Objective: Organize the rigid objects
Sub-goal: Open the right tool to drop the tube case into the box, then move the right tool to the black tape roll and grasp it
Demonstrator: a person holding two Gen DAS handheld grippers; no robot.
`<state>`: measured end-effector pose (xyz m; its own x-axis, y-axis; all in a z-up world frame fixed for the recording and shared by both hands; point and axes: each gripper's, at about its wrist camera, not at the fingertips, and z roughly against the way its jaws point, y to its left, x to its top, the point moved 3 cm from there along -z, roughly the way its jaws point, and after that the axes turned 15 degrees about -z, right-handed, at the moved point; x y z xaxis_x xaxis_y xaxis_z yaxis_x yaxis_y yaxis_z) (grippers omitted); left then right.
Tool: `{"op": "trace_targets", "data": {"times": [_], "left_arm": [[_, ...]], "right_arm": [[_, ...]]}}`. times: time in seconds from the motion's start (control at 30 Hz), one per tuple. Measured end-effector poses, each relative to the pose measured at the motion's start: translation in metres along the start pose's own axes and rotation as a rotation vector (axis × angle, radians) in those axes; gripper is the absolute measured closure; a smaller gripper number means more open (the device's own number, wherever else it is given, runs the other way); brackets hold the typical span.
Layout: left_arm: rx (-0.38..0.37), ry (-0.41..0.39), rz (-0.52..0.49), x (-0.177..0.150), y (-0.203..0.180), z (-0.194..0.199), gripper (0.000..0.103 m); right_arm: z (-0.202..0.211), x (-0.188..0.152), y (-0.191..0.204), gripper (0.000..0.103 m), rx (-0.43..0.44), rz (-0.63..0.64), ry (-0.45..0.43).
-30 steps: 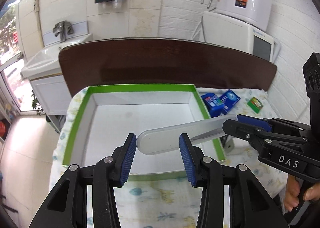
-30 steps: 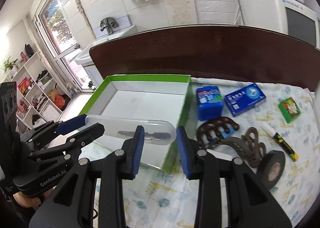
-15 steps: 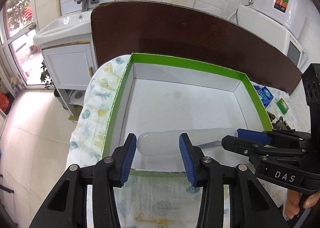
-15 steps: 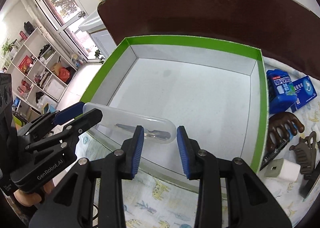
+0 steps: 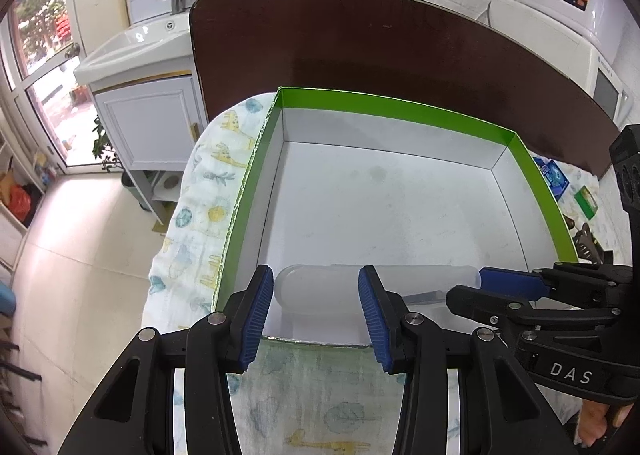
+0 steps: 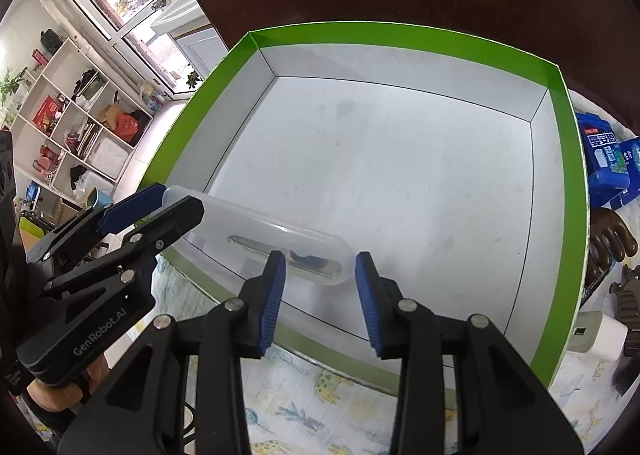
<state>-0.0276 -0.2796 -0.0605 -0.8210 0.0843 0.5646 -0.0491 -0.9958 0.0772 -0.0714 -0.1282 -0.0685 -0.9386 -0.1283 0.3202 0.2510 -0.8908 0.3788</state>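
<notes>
A clear oblong plastic case with a metal tool inside hangs low inside the green-rimmed white box, near its front wall. Both grippers grip it, one at each end. My left gripper has its blue pads on one rounded end, and my right gripper clamps the other rounded end. The right gripper also shows in the left wrist view, and the left gripper in the right wrist view. The box holds nothing else.
Right of the box lie blue packets, a brown claw clip, a white adapter and a green packet on the patterned cloth. A dark brown board stands behind the box. The table's left edge drops to the floor.
Both grippers have carried the case forward and down, from above the box's front edge to low inside the box near its front wall. The grip on both ends has not changed.
</notes>
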Motion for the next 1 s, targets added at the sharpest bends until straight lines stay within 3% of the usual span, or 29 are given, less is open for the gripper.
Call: {"op": "trace_targets", "data": {"times": [0.2, 0.37, 0.6, 0.77, 1.0], "left_arm": [[0.013, 0.02, 0.04, 0.005, -0.002, 0.008, 0.055], [0.038, -0.05, 0.01, 0.024, -0.027, 0.034, 0.053], [-0.008, -0.164, -0.111, 0.062, -0.12, 0.062, 0.03], [-0.111, -0.171, -0.214, 0.077, -0.208, 0.062, 0.03], [-0.229, -0.094, -0.338, 0.076, -0.323, 0.041, 0.03]], "right_arm": [[0.019, 0.0, -0.008, 0.067, 0.025, 0.005, -0.021], [0.052, 0.002, -0.03, 0.067, 0.037, -0.012, -0.097], [0.105, -0.001, -0.102, 0.067, 0.034, -0.127, -0.201], [0.147, -0.012, -0.178, 0.066, -0.006, -0.23, -0.274], [0.182, -0.043, -0.283, 0.063, -0.084, -0.378, -0.332]]}}
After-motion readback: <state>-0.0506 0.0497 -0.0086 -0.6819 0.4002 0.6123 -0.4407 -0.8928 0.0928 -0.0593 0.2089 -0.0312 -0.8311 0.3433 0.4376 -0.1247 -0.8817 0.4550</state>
